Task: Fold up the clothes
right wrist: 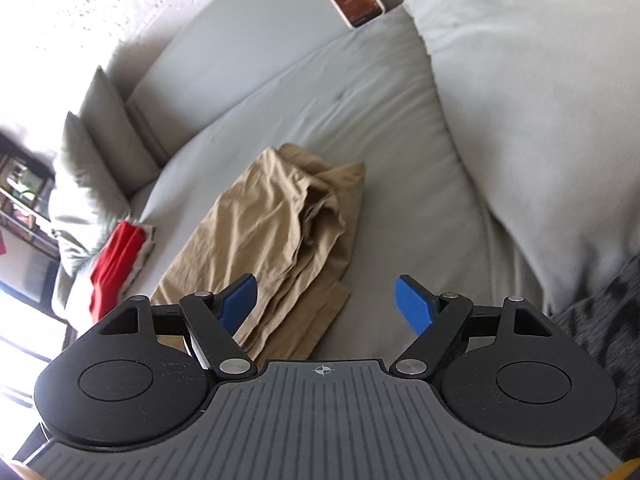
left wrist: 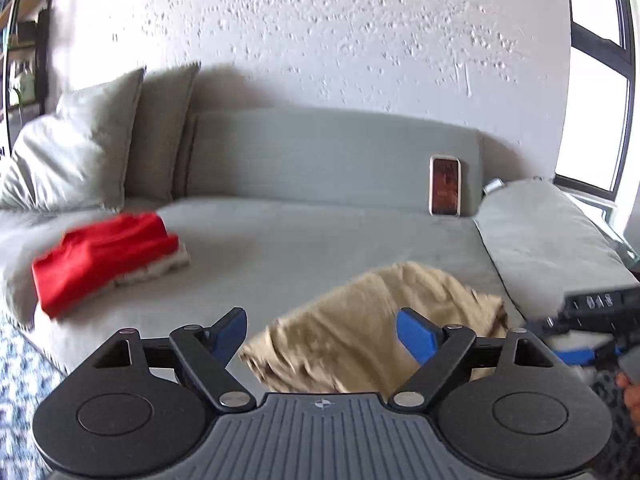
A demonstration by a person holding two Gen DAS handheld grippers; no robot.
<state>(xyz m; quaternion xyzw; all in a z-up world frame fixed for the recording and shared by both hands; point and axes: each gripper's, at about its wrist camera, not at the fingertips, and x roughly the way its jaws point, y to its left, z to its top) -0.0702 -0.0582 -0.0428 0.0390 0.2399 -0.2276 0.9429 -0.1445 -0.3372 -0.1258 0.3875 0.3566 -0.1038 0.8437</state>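
Observation:
A tan garment [left wrist: 380, 312] lies folded and rumpled on the grey sofa seat [left wrist: 304, 240]. My left gripper [left wrist: 320, 320] hovers over its near edge, jaws wide open, nothing between the blue pads [left wrist: 416, 336]. My right gripper [right wrist: 326, 284] is also open, just right of the tan garment's [right wrist: 272, 216] near corner, and its pads do not touch the cloth. In the left wrist view the right gripper's body [left wrist: 592, 312] shows at the right edge. A folded red garment [left wrist: 104, 256] rests on a pale one at the seat's left end.
A phone [left wrist: 445, 191] leans against the sofa backrest. Grey pillows [left wrist: 72, 152] stand at the left end, and a large cushion [left wrist: 548, 240] lies on the right. A patterned rug [left wrist: 20, 380] covers the floor at the left. A window [left wrist: 600, 80] is on the right.

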